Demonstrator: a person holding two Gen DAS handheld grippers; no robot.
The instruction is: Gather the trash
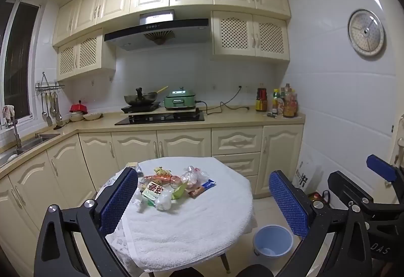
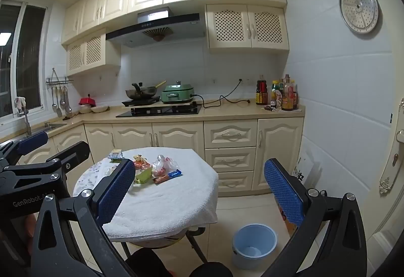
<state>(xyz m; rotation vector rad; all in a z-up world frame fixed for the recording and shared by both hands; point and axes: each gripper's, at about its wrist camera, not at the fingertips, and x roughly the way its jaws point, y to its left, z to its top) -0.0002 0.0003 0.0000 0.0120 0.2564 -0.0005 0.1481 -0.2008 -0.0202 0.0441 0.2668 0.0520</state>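
Item: wrapper pile (image 1: pixel 169 188) at twelve o'clock on towel-draped bench (image 1: pixel 192 226), blue bin (image 1: pixel 273 241) on floor at four; my left gripper (image 1: pixel 204 203) and right gripper (image 2: pixel 199 191) spread, empty; best pinch one loose edge piece first.

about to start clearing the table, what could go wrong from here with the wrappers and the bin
1. The wrappers lie in one tangled pile on the white towel; a gripper closing on one may drag others along or pinch the towel.
2. The blue bin stands on the floor beside the table, below its edge, so light wrappers dropped from above could miss it.
3. The left gripper and right gripper are both open and close together, so they could bump.
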